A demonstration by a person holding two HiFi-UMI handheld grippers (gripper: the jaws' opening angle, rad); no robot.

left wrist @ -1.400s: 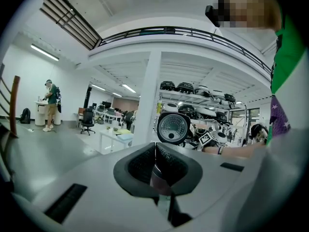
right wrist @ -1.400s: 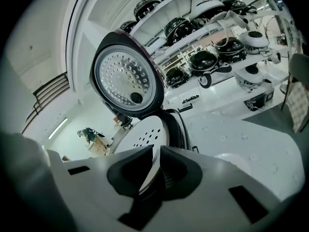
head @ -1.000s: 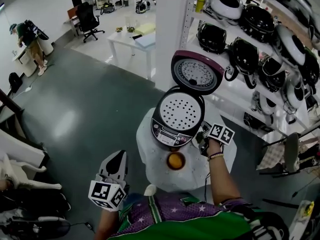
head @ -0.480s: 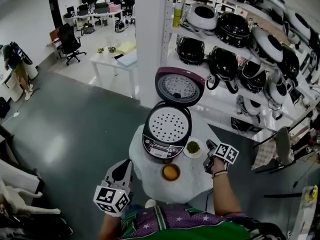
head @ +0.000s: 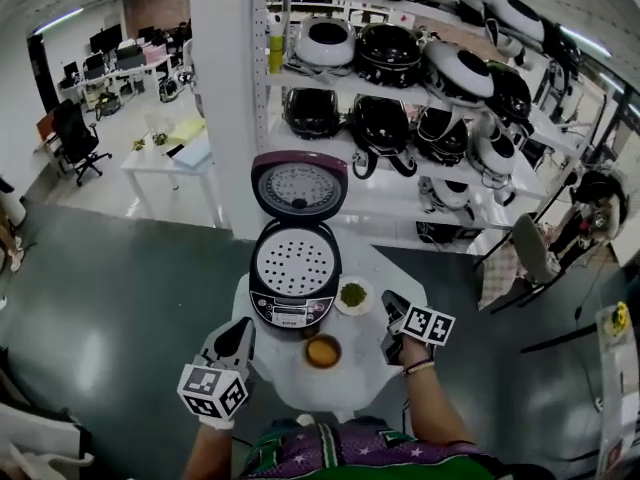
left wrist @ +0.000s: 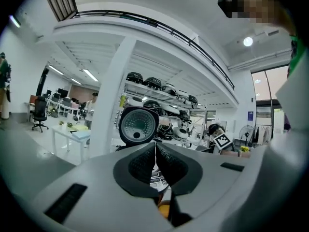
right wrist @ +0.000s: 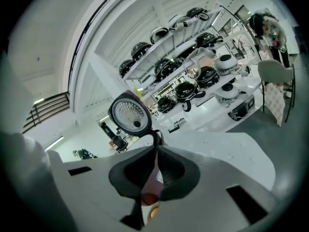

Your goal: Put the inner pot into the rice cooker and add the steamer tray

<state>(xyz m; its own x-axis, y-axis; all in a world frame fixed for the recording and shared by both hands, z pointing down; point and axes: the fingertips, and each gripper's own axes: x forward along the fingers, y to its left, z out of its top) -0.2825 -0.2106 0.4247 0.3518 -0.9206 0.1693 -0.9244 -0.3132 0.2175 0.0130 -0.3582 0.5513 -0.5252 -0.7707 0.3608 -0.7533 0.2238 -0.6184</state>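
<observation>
Rice cooker open; both hand-held grippers closed, seemingly empty.

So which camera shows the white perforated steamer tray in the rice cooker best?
The head view: it looks down onto the white perforated steamer tray. Both gripper views show the cooker's raised round lid, not the tray.

Rice cooker inside hidden b/c steamer tray covers it.

Matt, metal-looking steamer tray
</observation>
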